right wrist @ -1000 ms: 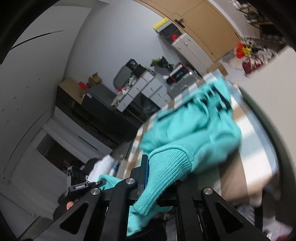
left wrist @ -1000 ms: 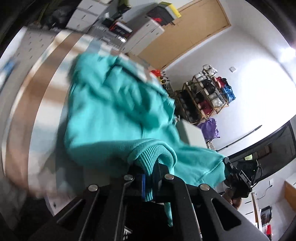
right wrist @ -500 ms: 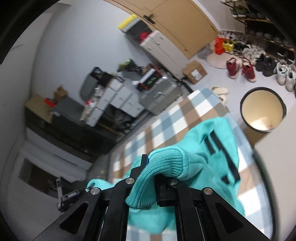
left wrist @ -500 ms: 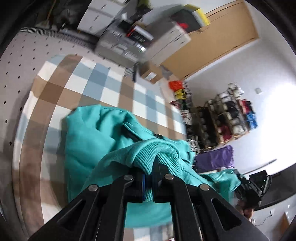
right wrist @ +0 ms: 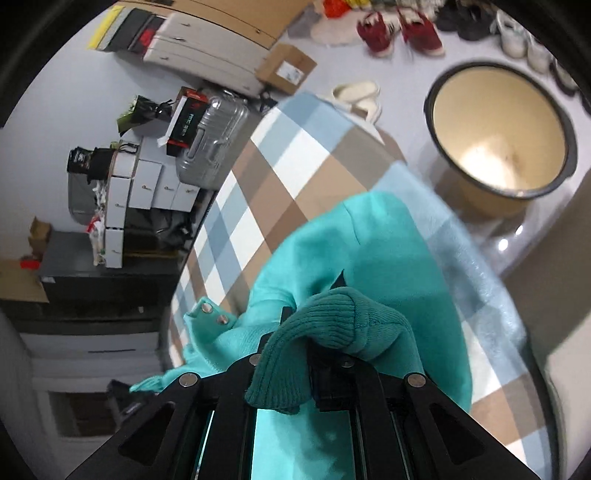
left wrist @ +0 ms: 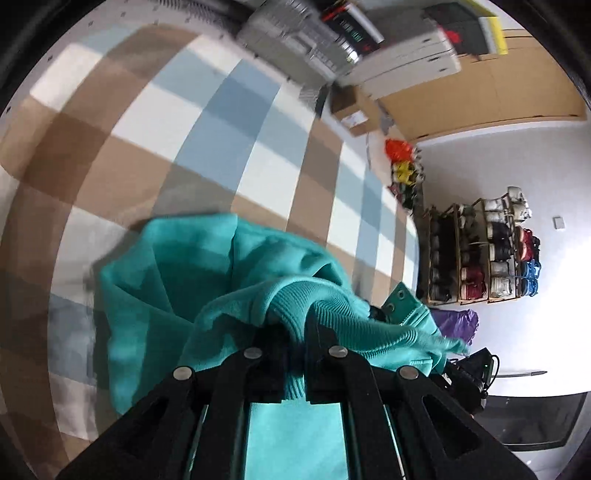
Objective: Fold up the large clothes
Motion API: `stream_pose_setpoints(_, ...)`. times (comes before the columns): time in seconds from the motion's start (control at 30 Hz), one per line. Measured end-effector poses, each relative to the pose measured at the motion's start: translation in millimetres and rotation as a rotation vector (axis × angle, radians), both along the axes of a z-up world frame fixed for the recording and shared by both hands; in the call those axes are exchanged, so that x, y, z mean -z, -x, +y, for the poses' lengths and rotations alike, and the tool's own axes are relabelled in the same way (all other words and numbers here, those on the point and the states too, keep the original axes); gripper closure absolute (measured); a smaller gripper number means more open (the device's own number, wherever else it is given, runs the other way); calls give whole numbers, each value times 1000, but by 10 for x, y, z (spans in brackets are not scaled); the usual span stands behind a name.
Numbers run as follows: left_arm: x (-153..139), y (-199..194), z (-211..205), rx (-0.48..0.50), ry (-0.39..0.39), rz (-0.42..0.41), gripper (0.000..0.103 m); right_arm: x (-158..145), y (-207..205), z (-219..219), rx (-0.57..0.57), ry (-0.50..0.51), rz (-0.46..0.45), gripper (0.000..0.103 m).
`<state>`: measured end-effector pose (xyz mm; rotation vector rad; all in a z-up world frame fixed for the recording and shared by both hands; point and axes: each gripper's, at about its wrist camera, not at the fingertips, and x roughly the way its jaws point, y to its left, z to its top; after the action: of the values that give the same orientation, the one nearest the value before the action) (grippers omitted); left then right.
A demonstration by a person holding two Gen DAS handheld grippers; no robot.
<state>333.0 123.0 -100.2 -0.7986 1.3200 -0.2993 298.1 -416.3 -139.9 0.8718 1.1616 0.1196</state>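
Observation:
A teal sweatshirt (left wrist: 177,295) lies bunched on a brown, blue and white checked cloth (left wrist: 221,110). My left gripper (left wrist: 295,332) pinches its ribbed hem (left wrist: 332,299), and its jaws are starting to open with the ribbing still between them. In the right wrist view the same sweatshirt (right wrist: 373,251) spreads over the checked cloth (right wrist: 295,155). My right gripper (right wrist: 306,336) is shut on a ribbed cuff (right wrist: 332,317) that drapes over its fingers. A snap tab (right wrist: 212,312) of the garment sticks out to the left.
A silver suitcase (right wrist: 210,140) and a cardboard box (right wrist: 286,68) stand beyond the cloth's far edge. A round cream basin (right wrist: 498,136) sits on the floor to the right, with red shoes (right wrist: 399,33) behind. A shoe rack (left wrist: 480,251) lines the wall.
Both grippers have swung forward and down over the checked cloth with the teal fabric in them. The sweatshirt's body now lies closer beneath them, and both views have rolled.

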Motion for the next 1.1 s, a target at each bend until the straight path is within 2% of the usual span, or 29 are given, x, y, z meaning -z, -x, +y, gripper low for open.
stream_pose_setpoints(0.07, -120, 45, 20, 6, 19, -19, 94, -47, 28, -49, -15, -34, -3, 87)
stream_pose_setpoints(0.1, -180, 61, 24, 16, 5, -35, 83, -105, 64, -86, -31, -58, -17, 83)
stream_pose_setpoints(0.13, -264, 111, 37, 21, -16, -54, 74, -157, 82, -115, -44, -81, -33, 66)
stream_pose_setpoints(0.17, -345, 164, 72, 10, -17, -76, 49, -235, 142, -163, -44, -105, -62, 42)
stream_pose_setpoints(0.2, -445, 239, 128, -13, -15, -113, 30, -337, 228, -227, -23, -111, -104, 31)
stream_pose_setpoints(0.23, -511, 269, 191, -31, -23, -143, 27, -422, 286, -267, -5, -90, -136, 14)
stream_pose_setpoints(0.33, -679, 481, 217, -4, -66, -184, 26, -695, 516, -309, -30, 6, -244, 12)
stream_pose_setpoints(0.43, -581, 718, 163, 79, -150, -149, 26, -832, 759, -185, -148, 177, -317, 12)
stream_pose_setpoints(0.5, -393, 905, 116, 151, -228, -106, 26, -783, 930, -32, -244, 339, -334, 11)
stream_pose_setpoints(0.57, -238, 998, 57, 188, -256, -72, 26, -623, 1030, 100, -321, 448, -306, 11)
stream_pose_setpoints(0.63, -89, 1120, 19, 216, -279, -51, 26, -421, 1142, 222, -404, 467, -280, 11)
stream_pose_setpoints(0.7, 36, 1196, -22, 237, -262, -38, 26, -271, 1232, 333, -469, 462, -274, 12)
stream_pose_setpoints(0.73, 58, 1215, -27, 221, -252, -50, 26, -213, 1269, 393, -486, 473, -274, 16)
stream_pose_setpoints(0.77, 59, 1236, -27, 212, -254, -72, 26, -187, 1291, 436, -494, 484, -279, 30)
stream_pose_setpoints(0.8, 38, 1250, -24, 210, -247, -104, 39, -174, 1323, 460, -484, 500, -294, 42)
stream_pose_setpoints(0.83, 9, 1253, -20, 211, -249, -118, 52, -176, 1337, 455, -465, 506, -302, 67)
stream_pose_setpoints(0.87, -21, 1254, -9, 212, -275, -127, 72, -174, 1338, 445, -444, 507, -306, 86)
stream_pose_setpoints(0.93, -57, 1246, 46, 206, -271, -152, 81, -209, 1335, 352, -396, 490, -308, 97)
stream_pose_setpoints(1.03, -136, 1271, 165, 165, -254, -188, 86, -309, 1331, 267, -342, 495, -340, 99)
stream_pose_setpoints(1.1, -159, 1282, 205, 140, -249, -208, 86, -351, 1328, 267, -324, 551, -353, 99)
